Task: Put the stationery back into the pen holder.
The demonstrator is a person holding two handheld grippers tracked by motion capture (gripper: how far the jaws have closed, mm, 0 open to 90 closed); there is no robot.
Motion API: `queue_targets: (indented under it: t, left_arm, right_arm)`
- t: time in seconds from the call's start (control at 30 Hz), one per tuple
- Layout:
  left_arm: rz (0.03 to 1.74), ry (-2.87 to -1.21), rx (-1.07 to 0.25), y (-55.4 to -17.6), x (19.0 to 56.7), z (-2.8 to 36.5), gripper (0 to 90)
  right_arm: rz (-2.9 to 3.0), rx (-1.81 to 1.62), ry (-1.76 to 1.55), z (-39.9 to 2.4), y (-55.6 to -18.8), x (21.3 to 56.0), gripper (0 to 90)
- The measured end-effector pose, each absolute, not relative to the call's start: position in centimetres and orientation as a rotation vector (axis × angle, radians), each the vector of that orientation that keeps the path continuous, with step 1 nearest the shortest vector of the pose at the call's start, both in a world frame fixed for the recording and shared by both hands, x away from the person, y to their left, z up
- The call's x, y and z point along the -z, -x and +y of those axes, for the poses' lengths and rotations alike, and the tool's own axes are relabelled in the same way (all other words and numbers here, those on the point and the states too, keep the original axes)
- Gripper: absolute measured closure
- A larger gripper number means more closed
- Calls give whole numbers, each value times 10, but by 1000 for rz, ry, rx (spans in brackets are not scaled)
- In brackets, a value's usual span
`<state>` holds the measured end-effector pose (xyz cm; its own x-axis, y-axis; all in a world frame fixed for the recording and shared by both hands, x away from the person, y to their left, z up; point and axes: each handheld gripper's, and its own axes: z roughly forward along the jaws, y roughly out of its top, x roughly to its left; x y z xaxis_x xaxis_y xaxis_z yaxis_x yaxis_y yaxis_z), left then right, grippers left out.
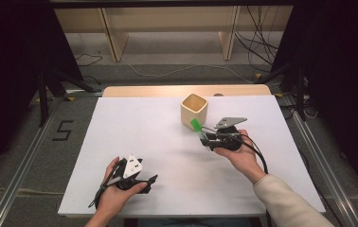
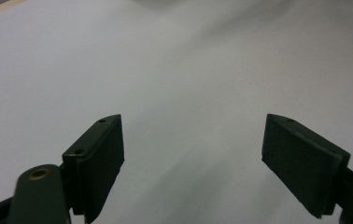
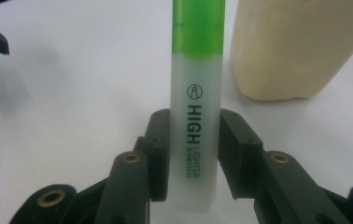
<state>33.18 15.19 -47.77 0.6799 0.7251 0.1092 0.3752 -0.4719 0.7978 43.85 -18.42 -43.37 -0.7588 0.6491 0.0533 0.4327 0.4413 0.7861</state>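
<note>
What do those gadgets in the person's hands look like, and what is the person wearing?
Each is black, with two flat, blocky jaws on brass-riveted arms. The left gripper and right gripper each carry a grey three-cornered plate. A black cable trails from the right one. That arm wears a cream sleeve.

The white table [image 1: 167,142] is bright, as if a lamp shines from above. The room around it is dark, nearly black at the left and right sides. Soft grey shadows lie under the hands near the table's near edge. The high view is a bit grainy and not very sharp. In the left gripper view the table looks grey and dim, with smooth shadows and no clear lines. In the right gripper view the green highlighter [image 3: 195,93] is sharp enough to read, but the cup [image 3: 296,46] behind it looks blurry.
</note>
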Motion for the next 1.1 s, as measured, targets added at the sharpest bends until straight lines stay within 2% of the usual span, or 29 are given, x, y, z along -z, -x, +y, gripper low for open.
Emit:
queue_targets:
  t: [1.1]
  left_arm:
    - [846, -2097, -573, -331, 477, 152, 207]
  right_arm:
    - [2216, -1439, -935, -196, -446, 424, 661]
